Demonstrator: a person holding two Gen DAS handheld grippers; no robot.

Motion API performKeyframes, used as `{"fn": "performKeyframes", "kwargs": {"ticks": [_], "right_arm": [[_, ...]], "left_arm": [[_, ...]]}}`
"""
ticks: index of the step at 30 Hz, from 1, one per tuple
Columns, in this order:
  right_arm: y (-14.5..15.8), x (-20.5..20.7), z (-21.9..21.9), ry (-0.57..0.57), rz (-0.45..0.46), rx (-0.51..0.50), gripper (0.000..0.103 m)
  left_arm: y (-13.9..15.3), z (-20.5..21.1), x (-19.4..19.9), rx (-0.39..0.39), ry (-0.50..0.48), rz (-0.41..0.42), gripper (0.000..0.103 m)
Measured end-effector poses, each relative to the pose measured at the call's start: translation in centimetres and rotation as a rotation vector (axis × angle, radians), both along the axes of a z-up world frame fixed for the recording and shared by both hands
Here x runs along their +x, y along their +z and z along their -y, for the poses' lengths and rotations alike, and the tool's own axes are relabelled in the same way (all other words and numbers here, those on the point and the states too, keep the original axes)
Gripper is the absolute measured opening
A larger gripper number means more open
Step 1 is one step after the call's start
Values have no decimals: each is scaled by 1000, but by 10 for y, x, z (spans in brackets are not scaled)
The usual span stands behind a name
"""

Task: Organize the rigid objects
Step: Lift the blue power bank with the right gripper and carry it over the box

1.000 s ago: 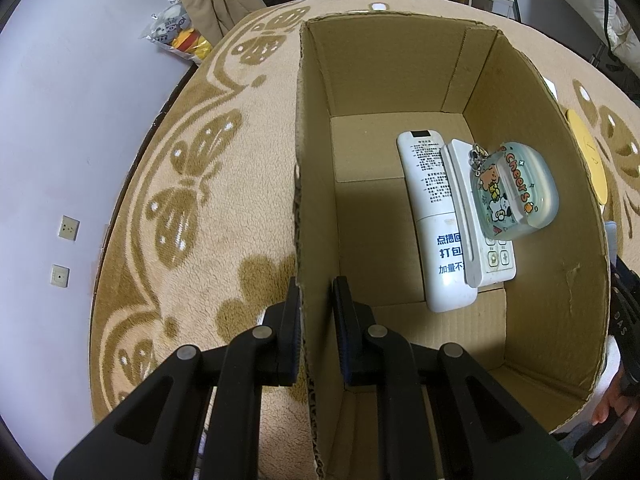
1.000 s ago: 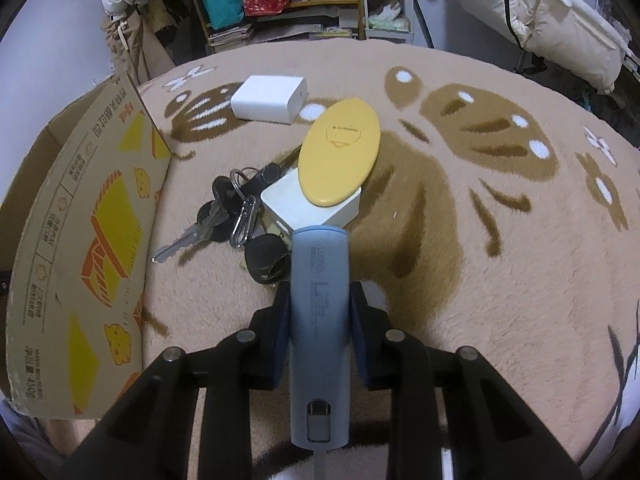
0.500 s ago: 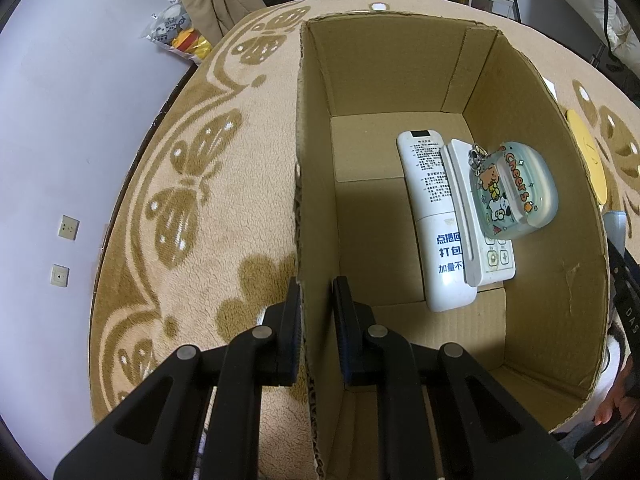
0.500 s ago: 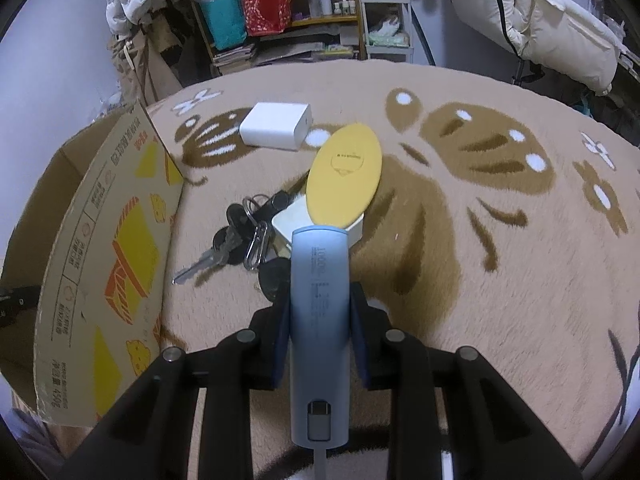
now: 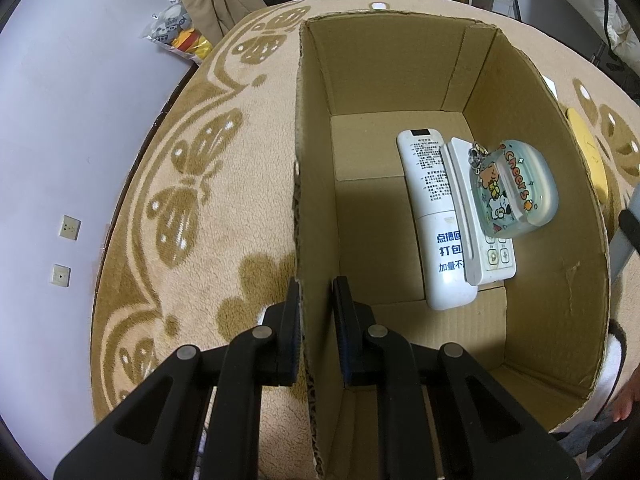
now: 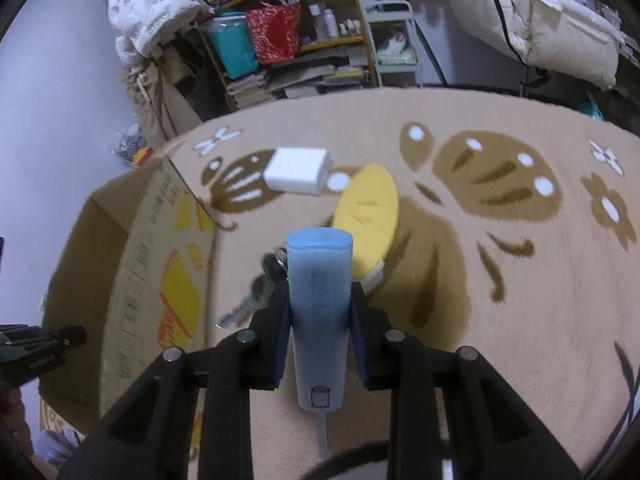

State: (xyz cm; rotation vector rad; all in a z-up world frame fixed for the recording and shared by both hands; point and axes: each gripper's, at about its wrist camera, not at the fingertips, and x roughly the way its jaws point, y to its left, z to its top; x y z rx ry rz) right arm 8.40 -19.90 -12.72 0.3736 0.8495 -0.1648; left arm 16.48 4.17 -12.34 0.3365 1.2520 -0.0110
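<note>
**Two wrist cameras, one shared box**

The left wrist camera is looking steeply down, close, into the open brown cardboard box (image 5: 400,80). The right wrist camera is looking forward and slightly down across the beige butterfly-patterned carpet (image 6: 500,280) toward cluttered shelves. Both views are sharing the box (image 6: 132,264), the carpet (image 5: 200,200) and the yellow oval disc (image 6: 366,216).

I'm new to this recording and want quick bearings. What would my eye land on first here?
The open cardboard box on the butterfly-patterned rug, its near wall pinched by the left gripper; inside lie two white remotes with a clear "Cheers" cartoon case on top. Then the pale blue device clamped in the right gripper, above keys and a yellow oval disc.
</note>
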Motion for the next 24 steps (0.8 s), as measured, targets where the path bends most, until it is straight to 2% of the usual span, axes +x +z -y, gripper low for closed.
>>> {"fn": "performKeyframes", "kwargs": {"ticks": [6,18,24], "right_arm": [[25,12,-13,46,54,-5,29],[88,46,-38,138,181,82,29],[107,56,-53,172,229,145,29]], "left_arm": [[1,0,0,0,3,0,15],[0,1,0,0,4,-3,15],[0,1,-1,-1,4,-2,15]]}}
